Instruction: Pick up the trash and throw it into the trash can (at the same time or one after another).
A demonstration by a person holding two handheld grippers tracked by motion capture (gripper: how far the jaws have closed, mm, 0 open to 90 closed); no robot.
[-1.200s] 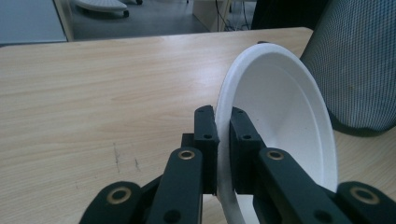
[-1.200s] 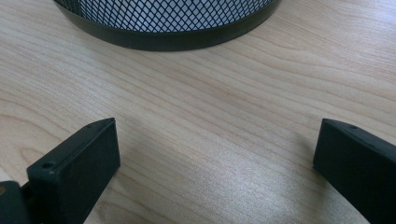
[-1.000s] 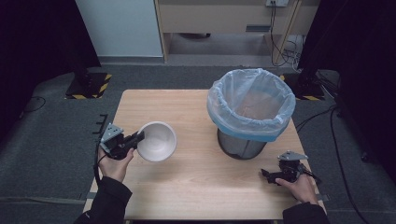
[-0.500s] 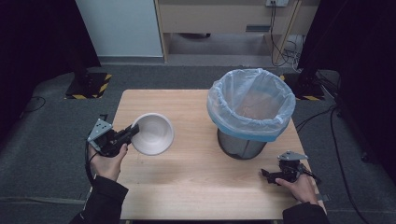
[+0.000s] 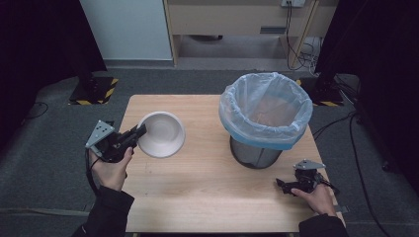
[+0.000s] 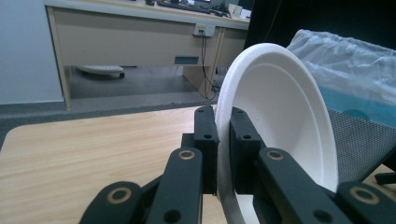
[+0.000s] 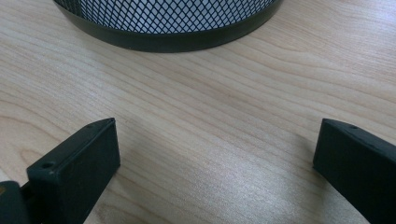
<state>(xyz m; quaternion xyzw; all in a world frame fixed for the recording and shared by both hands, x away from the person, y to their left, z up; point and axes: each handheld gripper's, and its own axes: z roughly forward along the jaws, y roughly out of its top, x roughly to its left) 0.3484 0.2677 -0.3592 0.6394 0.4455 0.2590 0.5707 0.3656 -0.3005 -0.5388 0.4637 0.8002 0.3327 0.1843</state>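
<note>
Pale wood runs under everything you are working over: a table (image 5: 197, 197) on grey carpet, with a desk and trailing cables across the back of the room. Your left gripper (image 5: 138, 132) sits at the table's left edge, and its jaws are nearly closed, pinching the rim of a white bowl (image 5: 160, 134). In the left gripper view you see the two black jaws pressed on either side of the bowl (image 6: 280, 121) wall, one inside the rim and one outside, with the bowl tipped up on edge so its hollow faces to the right of that view. From above, the bowl hangs over the left part of the table, clear of the wood as far as you can judge, and well apart from the bin (image 5: 264, 118).

That bin is a black mesh basket lined with a pale blue plastic bag (image 5: 276, 140), standing on the right half of the table. Your right gripper (image 5: 285, 184) rests near the front right corner, just in front of the bin. Its jaws stand wide open with nothing between them; in the right gripper view you see bare wood between them and the bin's mesh base (image 7: 168, 23) beyond.
</note>
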